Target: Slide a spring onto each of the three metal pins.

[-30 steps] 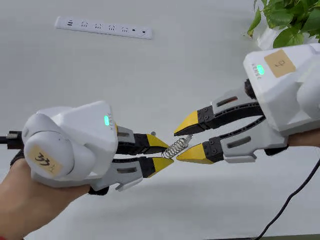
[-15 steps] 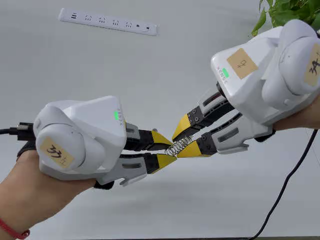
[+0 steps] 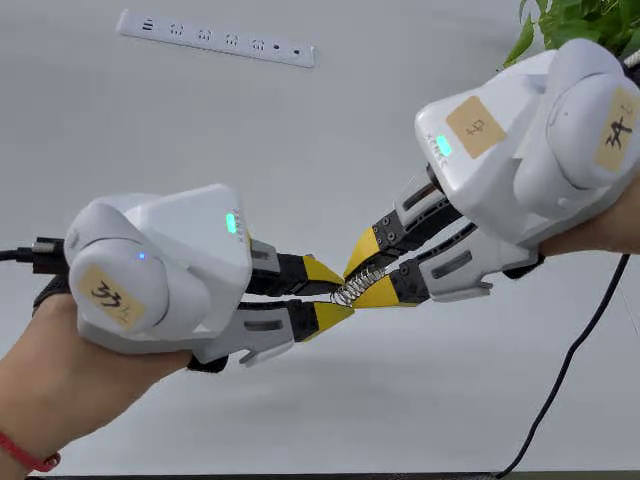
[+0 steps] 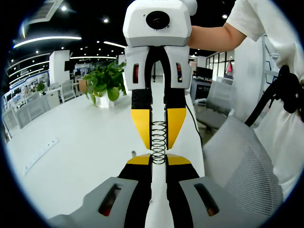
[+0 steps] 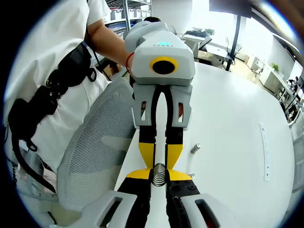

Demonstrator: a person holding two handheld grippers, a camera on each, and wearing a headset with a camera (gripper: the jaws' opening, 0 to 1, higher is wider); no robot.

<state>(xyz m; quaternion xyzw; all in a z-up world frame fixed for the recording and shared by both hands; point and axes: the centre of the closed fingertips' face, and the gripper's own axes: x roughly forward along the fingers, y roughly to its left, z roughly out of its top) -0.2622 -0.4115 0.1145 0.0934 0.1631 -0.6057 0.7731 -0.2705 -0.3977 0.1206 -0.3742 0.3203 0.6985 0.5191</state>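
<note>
Currently mid-handoff: clenching the spring [image 4: 158, 135] at opposite ends with left hand-held gripper [image 4: 158, 160] and right hand-held gripper [image 5: 159, 176]. Next: free one end, aim at what looks like a pin [image 5: 195, 148].

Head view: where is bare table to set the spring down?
Crowded: centre, where left gripper and right gripper meet on the spring. Free: table between them and the power strip, and nearer, left of the cable.

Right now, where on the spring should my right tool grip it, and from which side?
Mid-length, across the coils of the spring, coming from opposite the left tool, which pinches one end. It's a slim open coil; end-on pressure would likely compress it.
</note>
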